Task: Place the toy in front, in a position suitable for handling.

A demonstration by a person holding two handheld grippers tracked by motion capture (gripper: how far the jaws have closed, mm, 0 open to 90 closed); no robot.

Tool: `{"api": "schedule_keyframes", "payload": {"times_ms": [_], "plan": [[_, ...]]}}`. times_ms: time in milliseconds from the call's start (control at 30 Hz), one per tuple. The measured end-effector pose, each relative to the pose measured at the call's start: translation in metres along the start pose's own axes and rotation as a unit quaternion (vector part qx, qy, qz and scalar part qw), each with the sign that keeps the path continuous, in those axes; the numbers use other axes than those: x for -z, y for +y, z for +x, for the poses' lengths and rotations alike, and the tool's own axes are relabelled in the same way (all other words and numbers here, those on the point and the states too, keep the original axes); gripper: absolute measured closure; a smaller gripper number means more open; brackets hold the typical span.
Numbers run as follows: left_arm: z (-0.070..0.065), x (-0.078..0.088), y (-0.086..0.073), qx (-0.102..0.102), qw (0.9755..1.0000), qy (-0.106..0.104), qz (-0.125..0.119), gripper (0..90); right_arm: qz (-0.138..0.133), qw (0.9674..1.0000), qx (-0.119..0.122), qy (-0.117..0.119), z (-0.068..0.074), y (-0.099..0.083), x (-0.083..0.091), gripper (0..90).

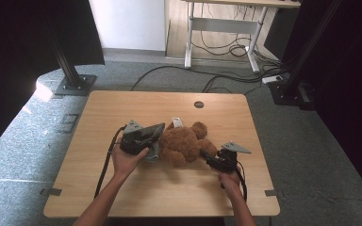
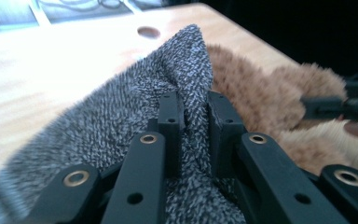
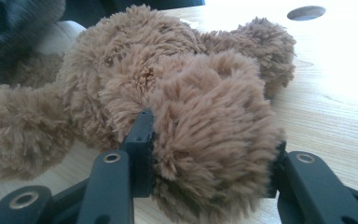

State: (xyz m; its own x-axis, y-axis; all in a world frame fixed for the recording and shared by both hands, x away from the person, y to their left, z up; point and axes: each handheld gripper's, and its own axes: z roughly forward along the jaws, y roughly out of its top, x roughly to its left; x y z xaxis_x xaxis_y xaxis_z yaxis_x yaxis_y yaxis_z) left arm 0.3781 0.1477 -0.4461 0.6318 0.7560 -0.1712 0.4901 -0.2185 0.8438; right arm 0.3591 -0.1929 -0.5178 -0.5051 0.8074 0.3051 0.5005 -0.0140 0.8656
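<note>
Left gripper (image 1: 156,141), at about nine o'clock of the table's middle: clamped on a bunched fold of speckled grey knitted cloth (image 2: 121,121), the fold pinched upright between the two black jaws. Probably gathered this way so the cloth can be drawn over or off the fluffy brown plush teddy bear (image 1: 185,143), which lies just beyond it at three o'clock, fur touching the cloth's far edge. Bear sprawled near the centre of the pale wooden table (image 1: 122,108), white tag toward twelve o'clock, round cable hole (image 1: 198,104) farther off at twelve.

Right gripper (image 1: 207,159), at four o'clock of the bear: closed around one shaggy limb (image 3: 214,140), pads sunk into the fur on both sides. Seemingly a steadying hold, pinning the toy against the left-hand pull. Limb directly between the jaws, body stretching away toward eleven o'clock.
</note>
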Motion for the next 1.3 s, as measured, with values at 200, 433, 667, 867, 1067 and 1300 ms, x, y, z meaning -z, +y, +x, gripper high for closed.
{"api": "schedule_keyframes", "payload": {"times_ms": [200, 433, 667, 867, 1067, 1300], "plan": [[0.006, -0.008, -0.016, 0.019, 0.9996, -0.018, 0.008, 77.3, 0.013, 0.9999, -0.008, 0.001, 0.0, -0.002, -0.001, 54.7], [0.012, 0.003, -0.021, 0.015, 0.9997, -0.018, 0.003, 78.4, 0.016, 0.9998, -0.01, 0.009, -0.002, -0.004, 0.0, 55.0], [0.035, 0.022, -0.029, 0.038, 0.999, 0.024, -0.004, 78.6, 0.018, 0.9997, -0.013, 0.011, -0.003, -0.005, 0.001, 55.4], [0.062, 0.031, -0.05, 0.075, 0.9957, 0.052, 0.02, 78.5, 0.022, 0.9995, -0.016, 0.017, -0.005, -0.006, 0.001, 55.9], [0.066, 0.045, -0.046, 0.092, 0.9949, 0.041, 0.0, 78.4, 0.023, 0.9994, -0.018, 0.02, -0.005, -0.007, 0.003, 55.9], [0.032, 0.043, -0.017, 0.069, 0.9971, -0.017, -0.029, 78.3, 0.021, 0.9994, -0.018, 0.021, -0.005, -0.007, 0.003, 56.0]]}}
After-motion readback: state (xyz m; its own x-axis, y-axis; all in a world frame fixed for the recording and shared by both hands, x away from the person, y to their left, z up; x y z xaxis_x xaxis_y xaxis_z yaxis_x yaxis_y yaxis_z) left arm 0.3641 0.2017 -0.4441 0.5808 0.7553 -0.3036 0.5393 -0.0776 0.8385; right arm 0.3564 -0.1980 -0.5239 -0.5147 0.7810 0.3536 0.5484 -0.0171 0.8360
